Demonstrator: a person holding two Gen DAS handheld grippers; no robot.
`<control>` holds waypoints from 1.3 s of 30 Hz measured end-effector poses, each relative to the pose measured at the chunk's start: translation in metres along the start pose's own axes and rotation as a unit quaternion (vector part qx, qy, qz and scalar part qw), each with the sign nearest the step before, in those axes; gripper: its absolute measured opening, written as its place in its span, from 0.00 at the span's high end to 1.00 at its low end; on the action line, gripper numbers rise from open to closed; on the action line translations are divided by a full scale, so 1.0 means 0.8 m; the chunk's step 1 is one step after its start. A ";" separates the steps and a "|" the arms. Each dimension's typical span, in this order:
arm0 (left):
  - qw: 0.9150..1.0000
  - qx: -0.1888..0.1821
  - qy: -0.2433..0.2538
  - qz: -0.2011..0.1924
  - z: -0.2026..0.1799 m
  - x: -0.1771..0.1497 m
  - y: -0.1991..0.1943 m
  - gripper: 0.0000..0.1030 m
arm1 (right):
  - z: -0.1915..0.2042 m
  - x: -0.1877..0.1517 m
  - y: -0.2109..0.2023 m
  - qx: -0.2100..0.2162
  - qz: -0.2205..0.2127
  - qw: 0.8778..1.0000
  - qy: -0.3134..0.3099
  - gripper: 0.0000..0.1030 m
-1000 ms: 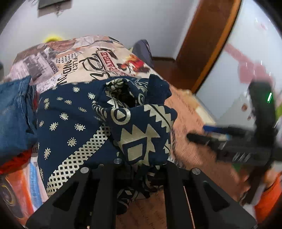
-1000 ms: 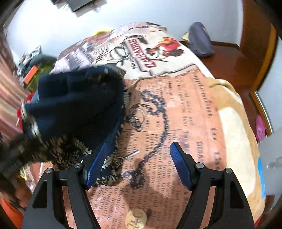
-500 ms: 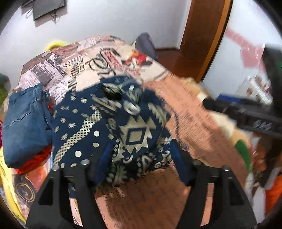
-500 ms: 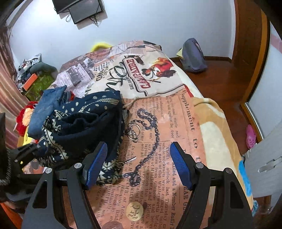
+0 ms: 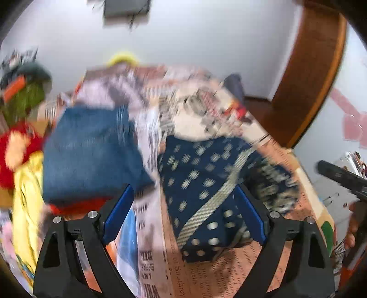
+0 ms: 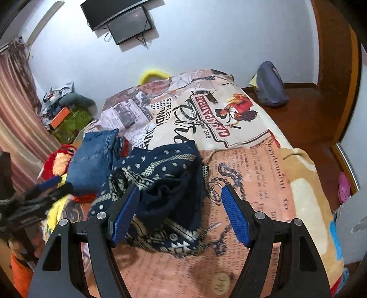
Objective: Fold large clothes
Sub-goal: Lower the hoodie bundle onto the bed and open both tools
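1. My left gripper (image 5: 183,216) is spread wide, holding nothing.
2. My right gripper (image 6: 180,214) is likewise wide and empty.
3. The navy patterned garment (image 6: 165,181) lies bunched on the printed blanket (image 6: 247,174), beside the folded jeans (image 6: 94,158).

Home bedroom. Bed covered by a newspaper-print blanket (image 6: 240,142), folded jeans (image 6: 91,160) and other clothes piled on it, stuffed red parrot toy (image 6: 60,158) at the side. Wall-mounted TV (image 6: 119,16), pink striped curtain (image 6: 16,110), wooden door frame (image 6: 335,68), wood floor with a backpack (image 6: 270,84) and a pink clog (image 6: 344,188).
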State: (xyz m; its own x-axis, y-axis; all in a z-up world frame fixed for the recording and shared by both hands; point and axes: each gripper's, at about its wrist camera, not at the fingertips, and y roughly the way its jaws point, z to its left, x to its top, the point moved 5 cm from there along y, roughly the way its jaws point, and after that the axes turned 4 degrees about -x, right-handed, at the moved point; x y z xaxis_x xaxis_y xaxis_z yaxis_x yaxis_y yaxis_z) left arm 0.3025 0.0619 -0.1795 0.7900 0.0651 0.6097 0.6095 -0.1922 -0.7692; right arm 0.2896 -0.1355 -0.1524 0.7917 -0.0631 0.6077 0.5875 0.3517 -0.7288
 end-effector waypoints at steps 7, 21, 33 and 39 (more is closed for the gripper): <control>0.999 -0.030 0.012 0.036 -0.040 -0.059 0.070 0.08 | 0.024 -0.015 0.004 -0.022 0.012 0.999 -0.036 0.31; 0.998 -0.036 0.049 0.034 -0.051 -0.069 0.077 0.02 | 0.066 -0.010 0.055 -0.001 0.087 0.994 -0.062 0.31; 0.994 -0.100 -0.041 0.020 -0.002 -0.035 0.024 0.02 | -0.019 -0.067 0.092 -0.074 0.114 0.989 -0.062 0.30; 0.993 -0.087 -0.041 0.074 0.016 -0.058 0.060 0.02 | -0.038 -0.083 0.083 -0.063 0.109 0.991 -0.047 0.28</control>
State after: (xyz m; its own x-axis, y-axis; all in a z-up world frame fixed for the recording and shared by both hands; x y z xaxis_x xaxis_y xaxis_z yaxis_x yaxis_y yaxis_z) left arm 0.2964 0.0623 -0.2472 0.8772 0.1018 0.4693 0.4711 -0.3720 -0.7998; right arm 0.2810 -0.1360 -0.2511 0.8869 0.0907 0.4530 0.4243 0.2278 -0.8764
